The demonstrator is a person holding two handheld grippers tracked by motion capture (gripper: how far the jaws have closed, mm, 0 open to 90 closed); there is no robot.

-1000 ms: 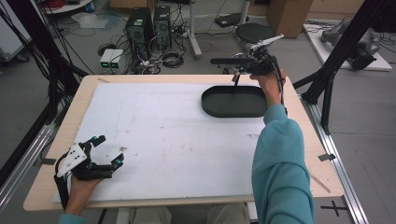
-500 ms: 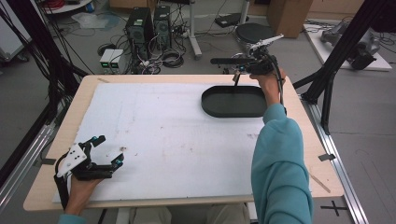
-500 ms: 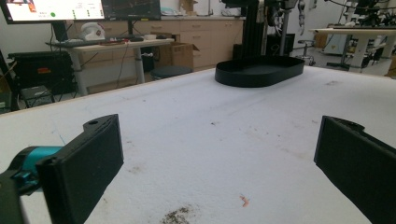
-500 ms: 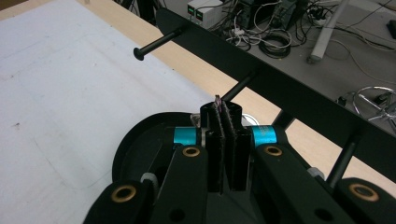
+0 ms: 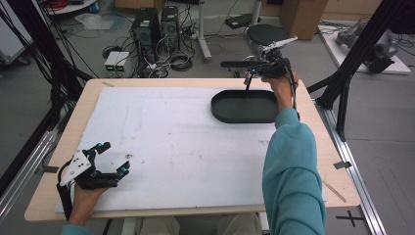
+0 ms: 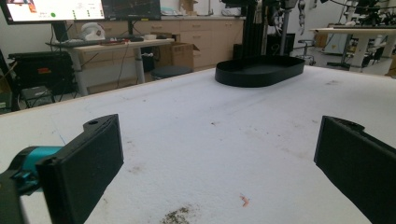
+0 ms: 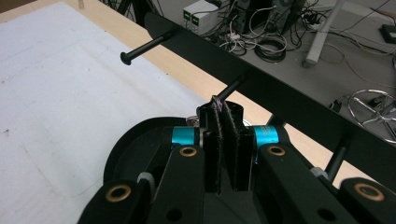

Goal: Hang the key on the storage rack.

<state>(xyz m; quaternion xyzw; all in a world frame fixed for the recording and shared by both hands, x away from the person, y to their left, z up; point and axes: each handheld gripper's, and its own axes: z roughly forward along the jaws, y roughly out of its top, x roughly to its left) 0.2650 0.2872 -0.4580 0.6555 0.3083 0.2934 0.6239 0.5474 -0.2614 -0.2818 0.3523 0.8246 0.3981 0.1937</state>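
The right gripper [image 5: 250, 73] is held above the far right corner of the desk [image 5: 58, 161], over the far rim of the black oval tray [image 5: 244, 106]. Its jaws are pressed almost together on a thin black peg of a black rack [image 7: 289, 105], as seen in the right gripper view; a small tuft of thread is visible at the jaw tips. The rack is held clear of the desk, with its bar level and its pegs pointing down toward the tray. The tray is set on the white mat [image 5: 171, 142] near the far right corner. The left gripper [image 5: 112, 159] is rested at the near left corner of the desk, its jaws spread wide with nothing between them.
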